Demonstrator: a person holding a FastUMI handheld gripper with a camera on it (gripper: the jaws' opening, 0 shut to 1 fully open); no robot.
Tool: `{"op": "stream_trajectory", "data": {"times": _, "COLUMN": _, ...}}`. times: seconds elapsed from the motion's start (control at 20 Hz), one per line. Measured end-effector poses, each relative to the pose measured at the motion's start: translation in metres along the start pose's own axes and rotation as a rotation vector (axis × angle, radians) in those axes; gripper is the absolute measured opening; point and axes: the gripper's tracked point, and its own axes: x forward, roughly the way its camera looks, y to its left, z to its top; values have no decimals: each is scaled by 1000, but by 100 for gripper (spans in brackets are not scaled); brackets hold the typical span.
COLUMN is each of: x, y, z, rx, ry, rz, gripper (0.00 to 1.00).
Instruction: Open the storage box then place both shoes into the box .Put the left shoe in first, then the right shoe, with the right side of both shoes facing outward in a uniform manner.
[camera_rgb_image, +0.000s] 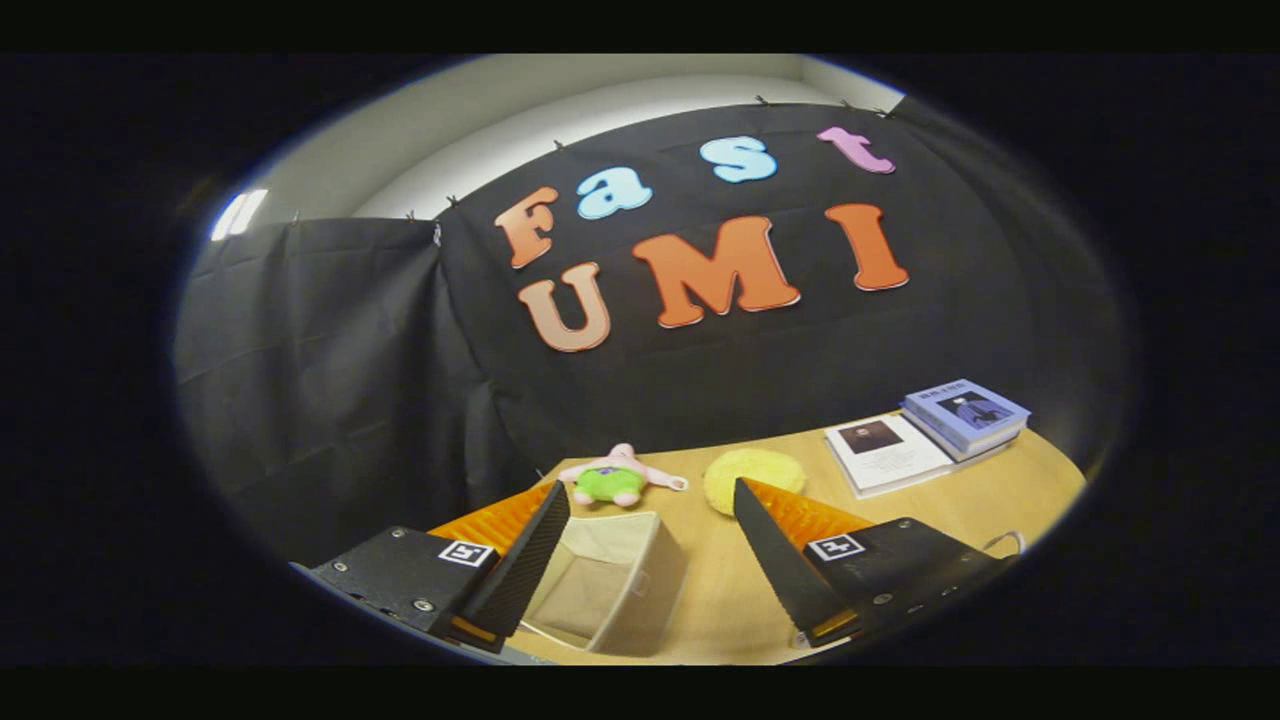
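1. The gripper (650, 545) is hovering above the table with its two fingers standing wide apart, clamping nothing.
2. A beige fabric storage box with an open top (610, 590) is sitting between the fingers, nearer the left one, whose tip is overlapping the box's near-left rim. The inside is showing bare; no lid is visible on it.
3. The box is looking soft-walled and light, probably collapsible; a pinch on the top rim or a side wall would likely hold, but the wall may be buckling under pressure, and the box may be sliding on the smooth wood.
4. The box mouth is pointing up; its long axis is hard to tell through the fisheye, seeming to run away from the fingers toward the wall.
5. Beyond the fingers: a pink-and-green plush toy (618, 478) and a round yellow fuzzy pad (752, 475) are lying on the light wooden tabletop (980, 500).
6. Further right, a white booklet (885, 452) is lying just beside a stack of blue books (965, 410).
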Motion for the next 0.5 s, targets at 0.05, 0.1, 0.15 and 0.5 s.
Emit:
{"op": "stream_trajectory", "data": {"times": 0.05, "x": -4, "y": -14, "z": -8, "rx": -8, "ry": 7, "rz": -22, "gripper": 98}}
{"op": "stream_trajectory", "data": {"times": 0.1, "x": -6, "y": -30, "z": -17, "rx": -16, "ry": 16, "rz": -44, "gripper": 98}}
{"op": "stream_trajectory", "data": {"times": 0.15, "x": -9, "y": -44, "z": -25, "rx": -22, "ry": 23, "rz": -70, "gripper": 98}}
{"op": "stream_trajectory", "data": {"times": 0.5, "x": -20, "y": -127, "z": -101, "rx": -46, "ry": 114, "rz": -212, "gripper": 99}}
